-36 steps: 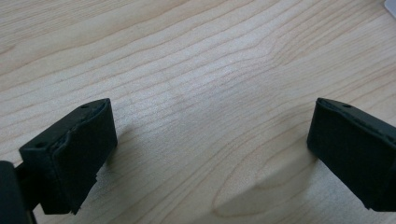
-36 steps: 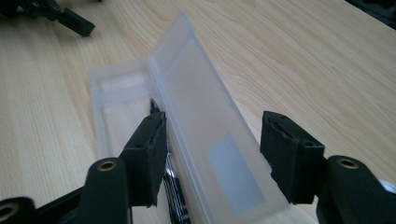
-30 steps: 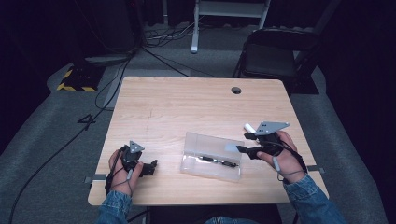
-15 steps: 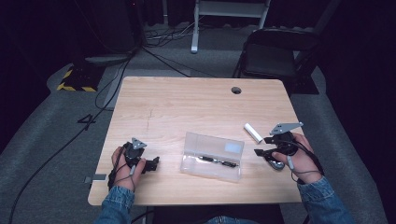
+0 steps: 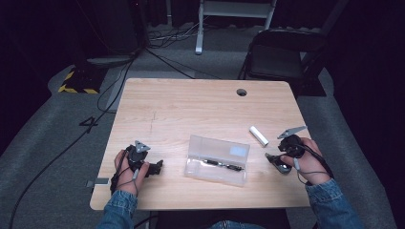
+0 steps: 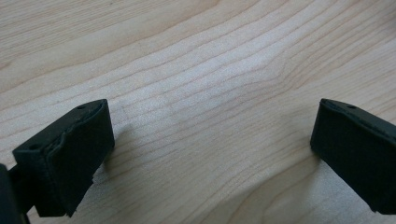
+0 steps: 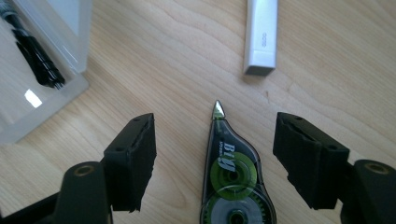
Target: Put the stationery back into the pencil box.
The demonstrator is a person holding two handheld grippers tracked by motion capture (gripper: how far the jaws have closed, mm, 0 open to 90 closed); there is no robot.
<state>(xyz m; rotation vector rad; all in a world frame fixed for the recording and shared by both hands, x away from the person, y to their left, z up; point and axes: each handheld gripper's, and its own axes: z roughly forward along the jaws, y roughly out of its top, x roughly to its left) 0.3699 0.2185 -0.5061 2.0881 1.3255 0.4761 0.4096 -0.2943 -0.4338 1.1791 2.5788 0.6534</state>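
Note:
A clear plastic case lies near the table's front middle with a black pen inside. In the right gripper view the case and pen show at the upper left. My right gripper is low over the table right of the case. It is open, its jaws on either side of a green-and-clear correction tape that lies flat between them, untouched. A white stick-shaped piece lies just beyond it. My left gripper rests at the front left, open over bare wood.
The wooden table has a round cable hole at its back right. A black chair stands behind the table, and cables run over the grey floor at the left.
My right gripper has moved right and toward the near edge, away from the case, and now stands around the correction tape. The white piece lies free. The left gripper has barely moved.

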